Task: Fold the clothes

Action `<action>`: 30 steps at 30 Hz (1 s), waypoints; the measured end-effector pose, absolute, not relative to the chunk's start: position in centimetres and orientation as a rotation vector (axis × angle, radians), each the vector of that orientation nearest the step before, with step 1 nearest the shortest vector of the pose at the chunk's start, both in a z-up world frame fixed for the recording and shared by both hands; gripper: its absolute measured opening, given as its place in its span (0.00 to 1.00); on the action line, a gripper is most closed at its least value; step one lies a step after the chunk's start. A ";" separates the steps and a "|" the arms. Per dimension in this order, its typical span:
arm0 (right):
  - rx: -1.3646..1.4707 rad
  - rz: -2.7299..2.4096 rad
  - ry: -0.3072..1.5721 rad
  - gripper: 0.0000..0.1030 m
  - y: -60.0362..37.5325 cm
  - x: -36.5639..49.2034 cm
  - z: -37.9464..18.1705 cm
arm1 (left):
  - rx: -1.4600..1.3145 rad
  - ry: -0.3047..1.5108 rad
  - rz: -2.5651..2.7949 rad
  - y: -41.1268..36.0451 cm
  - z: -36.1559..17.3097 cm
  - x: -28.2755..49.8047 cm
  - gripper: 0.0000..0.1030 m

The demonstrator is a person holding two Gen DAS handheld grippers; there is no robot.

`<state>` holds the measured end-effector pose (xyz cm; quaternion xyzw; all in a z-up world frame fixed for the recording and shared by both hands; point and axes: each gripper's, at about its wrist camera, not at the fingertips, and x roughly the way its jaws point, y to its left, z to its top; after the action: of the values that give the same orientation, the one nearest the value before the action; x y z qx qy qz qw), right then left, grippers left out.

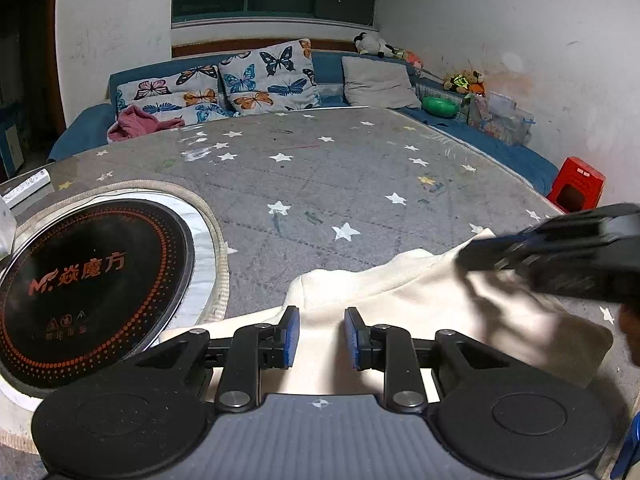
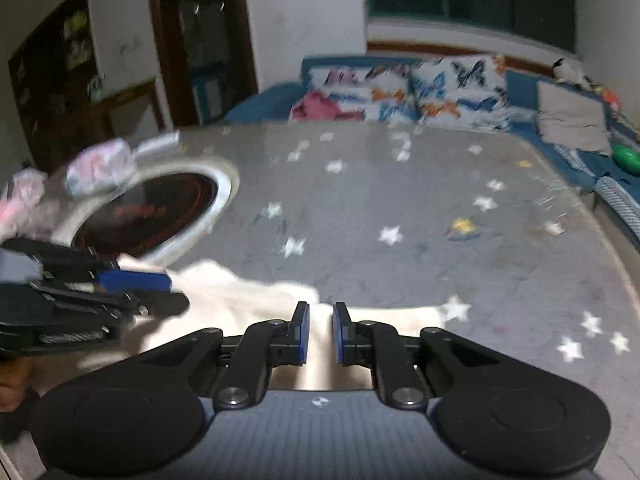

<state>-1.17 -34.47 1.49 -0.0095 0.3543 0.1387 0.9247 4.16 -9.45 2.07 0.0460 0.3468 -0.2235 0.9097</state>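
A cream garment (image 1: 400, 300) lies bunched at the near edge of a grey star-patterned table (image 1: 320, 176). My left gripper (image 1: 321, 338) is open, its blue pads apart over the cloth, nothing between them. My right gripper (image 2: 321, 332) is open with a narrow gap, above the same cream garment (image 2: 248, 296). The right gripper shows blurred at the right of the left wrist view (image 1: 560, 256). The left gripper shows at the left of the right wrist view (image 2: 80, 300).
A round black induction cooktop (image 1: 88, 284) is set in the table at the left. A white power strip (image 1: 28, 188) lies at the far left. A blue sofa with butterfly cushions (image 1: 256, 76), a pink cloth (image 1: 140, 122) and a red stool (image 1: 578, 184) stand beyond.
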 end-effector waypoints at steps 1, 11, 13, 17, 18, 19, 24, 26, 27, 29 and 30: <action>-0.037 0.279 0.734 0.11 -34.2 -0.9 1.1 | 0.094 0.713 -0.459 -9.4 2.3 4.0 0.27; -0.083 0.327 0.721 0.11 -35.7 -6.2 4.1 | 0.100 0.643 -0.494 -7.3 4.6 -1.1 0.28; -0.084 0.331 0.726 0.11 -35.8 -7.3 4.0 | 0.111 0.636 -0.505 -7.3 4.7 -2.4 0.28; -0.086 0.339 0.736 0.11 -36.0 -9.6 3.8 | 0.132 0.643 -0.513 -7.5 3.9 -4.2 0.28; -0.086 0.341 0.739 0.11 -36.1 -10.2 3.8 | 0.137 0.646 -0.514 -7.5 3.6 -4.6 0.28; -0.075 0.338 0.750 0.11 -36.2 -10.3 3.3 | 0.142 0.650 -0.515 -7.6 3.3 -5.0 0.28; -0.054 0.315 0.774 0.10 -36.6 -10.2 1.6 | 0.125 0.671 -0.502 -7.3 2.2 -5.2 0.30; -0.058 0.317 0.779 0.10 -36.6 -10.1 2.1 | 0.121 0.669 -0.498 -7.1 2.6 -5.4 0.30; -0.065 0.319 0.772 0.10 -36.5 -10.1 2.4 | 0.117 0.664 -0.496 -7.0 2.7 -5.5 0.29; -0.071 0.322 0.750 0.11 -36.5 -10.2 2.9 | 0.108 0.654 -0.491 -6.6 3.0 -5.8 0.29; -0.066 0.323 0.746 0.11 -36.5 -10.2 3.0 | 0.108 0.659 -0.487 -6.6 2.8 -5.8 0.29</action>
<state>-10.16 -36.54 2.98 -0.0320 0.3627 0.1570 0.9180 -5.75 -6.56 2.83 0.0525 0.3204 -0.2365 0.9158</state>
